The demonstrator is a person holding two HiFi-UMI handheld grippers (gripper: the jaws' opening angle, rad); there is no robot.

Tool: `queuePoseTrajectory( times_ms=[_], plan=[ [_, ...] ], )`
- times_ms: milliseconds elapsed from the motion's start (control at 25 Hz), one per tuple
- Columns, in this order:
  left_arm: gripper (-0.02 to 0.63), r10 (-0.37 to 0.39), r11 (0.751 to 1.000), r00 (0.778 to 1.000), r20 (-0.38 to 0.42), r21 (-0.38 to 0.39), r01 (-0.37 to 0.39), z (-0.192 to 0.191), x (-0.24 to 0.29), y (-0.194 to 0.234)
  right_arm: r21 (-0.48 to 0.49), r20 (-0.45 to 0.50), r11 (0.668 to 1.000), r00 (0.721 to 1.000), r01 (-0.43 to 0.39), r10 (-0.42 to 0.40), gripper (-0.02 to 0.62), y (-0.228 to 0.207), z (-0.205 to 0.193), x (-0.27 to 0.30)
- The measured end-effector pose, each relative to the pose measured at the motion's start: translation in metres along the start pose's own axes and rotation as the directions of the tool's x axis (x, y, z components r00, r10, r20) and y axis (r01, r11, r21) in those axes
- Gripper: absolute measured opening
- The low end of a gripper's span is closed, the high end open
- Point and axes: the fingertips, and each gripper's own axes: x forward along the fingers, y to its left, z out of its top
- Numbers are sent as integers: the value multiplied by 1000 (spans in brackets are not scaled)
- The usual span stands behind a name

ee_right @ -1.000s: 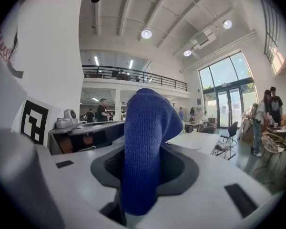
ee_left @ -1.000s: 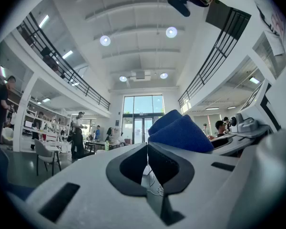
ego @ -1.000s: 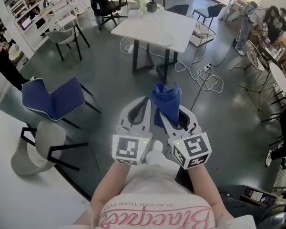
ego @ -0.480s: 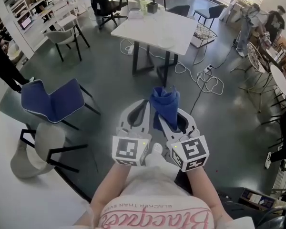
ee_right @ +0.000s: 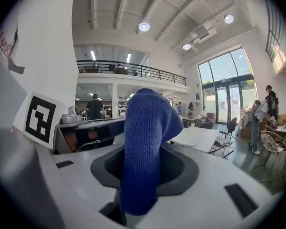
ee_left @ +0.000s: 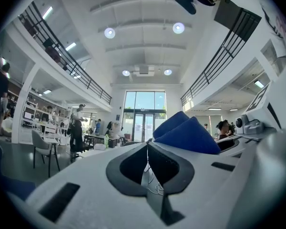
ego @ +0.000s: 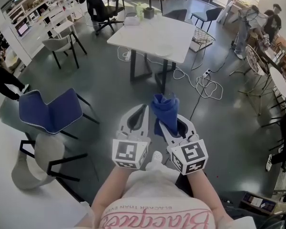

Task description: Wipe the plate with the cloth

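My right gripper is shut on a blue cloth, which stands up from between its jaws and hides the tips; in the right gripper view the cloth fills the middle. My left gripper is just left of it, shut with nothing between the jaws. Both are held in the air over the dark floor, pointing at a white table some way ahead. A white plate lies near that table's front edge, also seen as a plate in the right gripper view.
A blue chair and a grey chair stand at the left beside a white counter. Cables lie on the floor right of the table. People stand at the far right among wire chairs.
Both grippers have travelled forward together towards the white table, which now looks nearer. The cloth stays in the right gripper and the left one stays shut.
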Motion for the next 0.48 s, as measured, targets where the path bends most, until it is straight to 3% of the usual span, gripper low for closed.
queuePoseTrajectory(
  times_ms=[480],
  plan=[
    [3, 21, 1000, 999, -35, -16, -21, -13, 77, 21, 25, -15, 1000, 1000, 1, 0, 141, -69, 7, 54]
  ],
)
